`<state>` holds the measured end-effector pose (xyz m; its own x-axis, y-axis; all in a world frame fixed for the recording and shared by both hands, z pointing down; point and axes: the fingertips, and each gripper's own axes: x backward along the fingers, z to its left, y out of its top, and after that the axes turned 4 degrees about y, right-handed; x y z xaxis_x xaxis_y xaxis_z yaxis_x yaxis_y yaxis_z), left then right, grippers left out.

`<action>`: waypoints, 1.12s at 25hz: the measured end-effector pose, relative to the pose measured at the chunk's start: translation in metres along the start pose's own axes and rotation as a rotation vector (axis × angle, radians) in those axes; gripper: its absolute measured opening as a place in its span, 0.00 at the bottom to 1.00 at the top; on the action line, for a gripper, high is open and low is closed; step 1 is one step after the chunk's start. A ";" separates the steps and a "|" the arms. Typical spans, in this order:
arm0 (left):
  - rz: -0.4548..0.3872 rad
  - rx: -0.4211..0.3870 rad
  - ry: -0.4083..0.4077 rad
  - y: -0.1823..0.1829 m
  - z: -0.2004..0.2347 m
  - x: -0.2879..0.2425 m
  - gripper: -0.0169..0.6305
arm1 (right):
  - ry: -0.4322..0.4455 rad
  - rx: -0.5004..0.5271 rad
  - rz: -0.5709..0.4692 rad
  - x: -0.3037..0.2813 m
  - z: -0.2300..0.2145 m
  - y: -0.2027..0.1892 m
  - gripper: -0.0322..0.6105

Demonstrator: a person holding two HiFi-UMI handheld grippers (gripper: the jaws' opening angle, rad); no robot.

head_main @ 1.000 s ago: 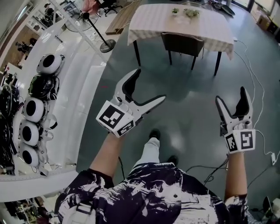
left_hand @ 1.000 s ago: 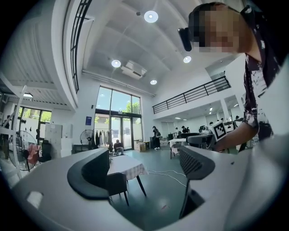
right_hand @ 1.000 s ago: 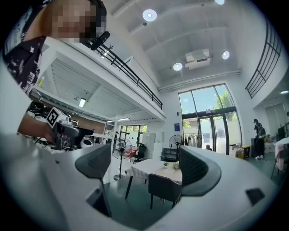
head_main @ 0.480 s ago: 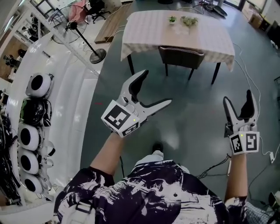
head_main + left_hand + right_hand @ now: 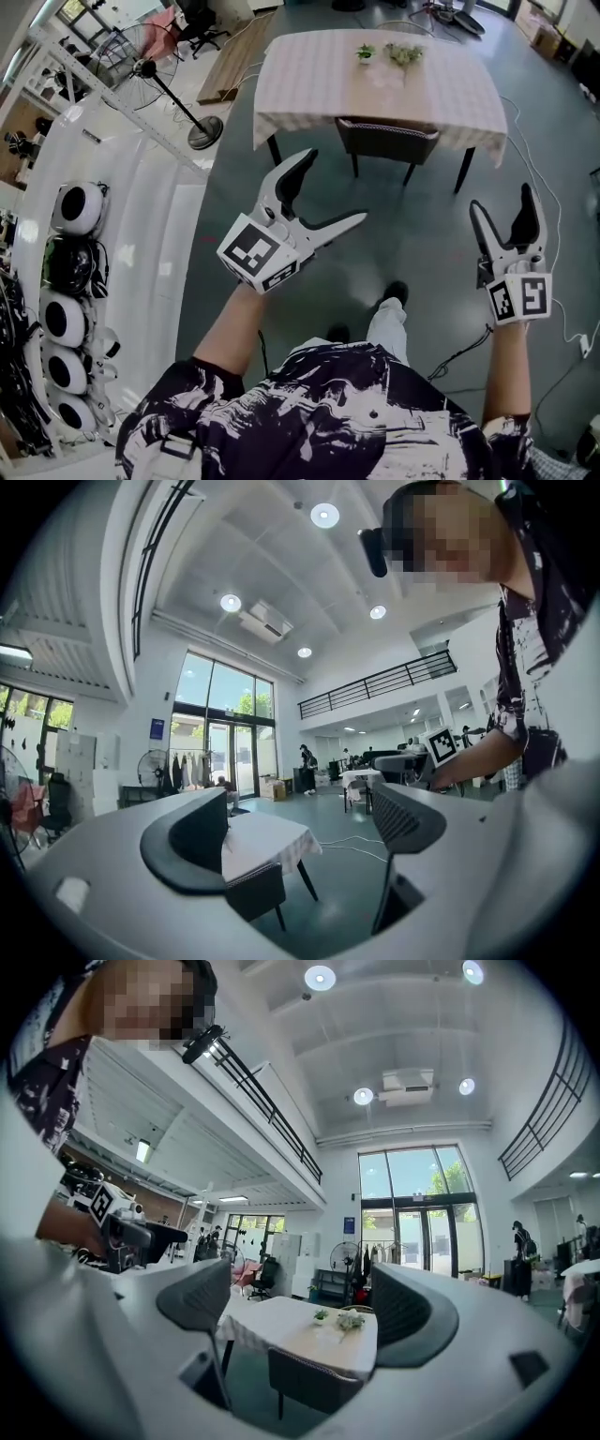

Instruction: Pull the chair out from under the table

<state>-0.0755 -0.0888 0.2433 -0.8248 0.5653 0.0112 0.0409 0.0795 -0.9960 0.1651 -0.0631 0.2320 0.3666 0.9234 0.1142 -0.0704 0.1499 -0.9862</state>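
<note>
A dark chair (image 5: 386, 141) is tucked under the far table (image 5: 309, 75), which wears a pale checked cloth; only the chair's back and legs show. In the right gripper view the chair (image 5: 309, 1382) stands in front of the table (image 5: 281, 1326). The left gripper view catches the chair (image 5: 255, 892) under the cloth's corner. My left gripper (image 5: 328, 192) is open in mid-air, well short of the chair. Out to the right my right gripper (image 5: 503, 208) is open too, holding nothing.
Two small plants (image 5: 394, 53) sit on the tablecloth. A standing fan (image 5: 150, 70) is at the table's left, with a white counter (image 5: 150, 234) and round white devices (image 5: 75, 208) along the left. Cables (image 5: 553, 197) trail on the floor at right.
The view has closed in on the table and chair as the person steps forward. Both grippers stay open and keep roughly their places.
</note>
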 end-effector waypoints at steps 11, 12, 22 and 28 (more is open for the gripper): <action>0.054 -0.015 0.091 -0.015 0.049 -0.123 0.73 | 0.150 -0.028 0.002 -0.106 -0.100 -0.037 0.70; 0.058 -0.011 0.098 -0.016 0.051 -0.133 0.73 | 0.164 -0.031 0.007 -0.112 -0.107 -0.040 0.70; 0.109 0.003 0.115 -0.055 0.109 -0.175 0.73 | 0.215 -0.031 0.066 -0.177 -0.132 -0.088 0.70; 0.161 -0.036 0.039 -0.084 0.143 -0.186 0.73 | 0.176 -0.006 0.126 -0.192 -0.125 -0.110 0.70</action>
<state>-0.0066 -0.3182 0.3123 -0.7835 0.6045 -0.1440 0.1913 0.0141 -0.9814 0.2183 -0.3009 0.3032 0.5117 0.8585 -0.0328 -0.1210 0.0343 -0.9921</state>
